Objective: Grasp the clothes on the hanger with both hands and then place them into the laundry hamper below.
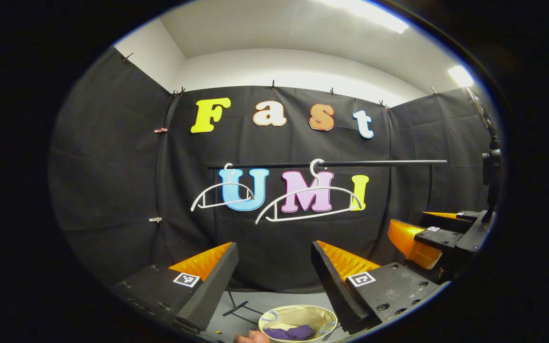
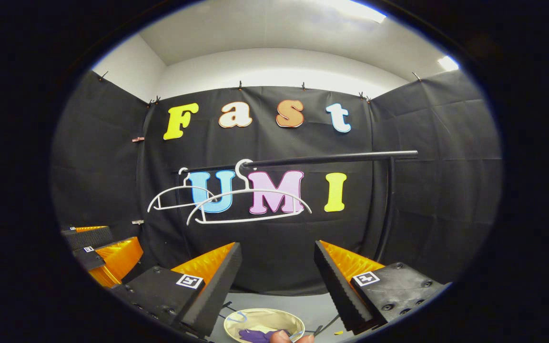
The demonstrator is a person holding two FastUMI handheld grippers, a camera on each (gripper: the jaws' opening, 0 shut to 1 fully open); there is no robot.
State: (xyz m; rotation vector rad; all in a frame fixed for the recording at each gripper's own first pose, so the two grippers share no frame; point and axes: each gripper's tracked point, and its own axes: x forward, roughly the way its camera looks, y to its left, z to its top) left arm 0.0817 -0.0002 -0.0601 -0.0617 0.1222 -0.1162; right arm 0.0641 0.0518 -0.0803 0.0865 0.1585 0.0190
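Both claws hang spread and empty before the rail (image 1: 331,164), facing two bare white hangers: the left hanger (image 1: 222,193) and the nearer right hanger (image 1: 309,202), with no garment left on either. The clothes (image 1: 289,332), a purple bundle, lie in the hamper (image 1: 322,315) on the floor, directly below and between the fingers of the left claw (image 1: 274,267). In the right gripper view the same purple clothes (image 2: 255,335) sit in the hamper (image 2: 265,316) just under the right claw (image 2: 277,267), with a person's fingertips (image 2: 281,337) at the rim's near edge. The right claw also shows at the far right of the left gripper view, jaws apart, level with its partner. Judging from this, the drop is done and the task looks essentially complete: the garment lies straight down from both claws, about equally near each, bunched with no clear long axis. Any further move would likely be a withdrawal from the hamper.
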